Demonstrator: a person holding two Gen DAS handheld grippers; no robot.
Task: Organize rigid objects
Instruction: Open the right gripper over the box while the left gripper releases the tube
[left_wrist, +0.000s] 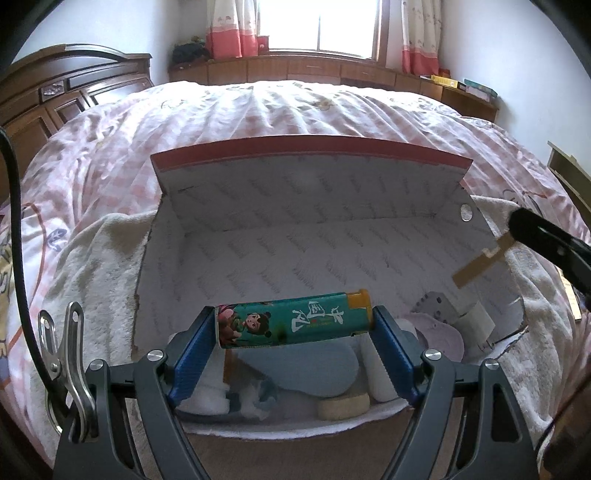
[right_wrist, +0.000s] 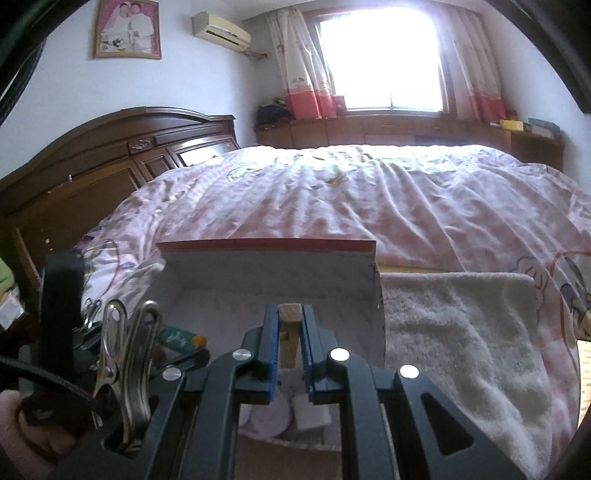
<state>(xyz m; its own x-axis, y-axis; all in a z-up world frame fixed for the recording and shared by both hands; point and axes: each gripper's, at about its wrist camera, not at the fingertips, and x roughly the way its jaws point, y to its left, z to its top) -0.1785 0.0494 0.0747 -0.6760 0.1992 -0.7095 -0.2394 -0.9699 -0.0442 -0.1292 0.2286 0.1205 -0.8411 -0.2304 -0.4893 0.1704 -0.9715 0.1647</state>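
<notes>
A teal lighter (left_wrist: 295, 323) with a cartoon print and a yellow cap lies crosswise between the blue pads of my left gripper (left_wrist: 295, 326), which is shut on it. It hangs over the near end of an open white cardboard box (left_wrist: 295, 192) with a red-edged lid. My right gripper (right_wrist: 290, 312) is shut on a tan wooden piece (right_wrist: 289, 332) above the same box (right_wrist: 266, 269). From the left wrist view that gripper (left_wrist: 515, 221) comes in from the right, the wooden piece (left_wrist: 476, 266) sticking out over the box's right wall. The lighter (right_wrist: 181, 339) shows low on the left.
In the box lie a lilac disc (left_wrist: 439, 332), a white roll (left_wrist: 476, 321), a grey metal part (left_wrist: 434, 304), a blue oval (left_wrist: 314, 373) and a yellow sponge disc (left_wrist: 343, 406). The box stands on a white towel (right_wrist: 461, 332) over a pink quilt (right_wrist: 369, 192). A wooden headboard (right_wrist: 110, 158) rises at left.
</notes>
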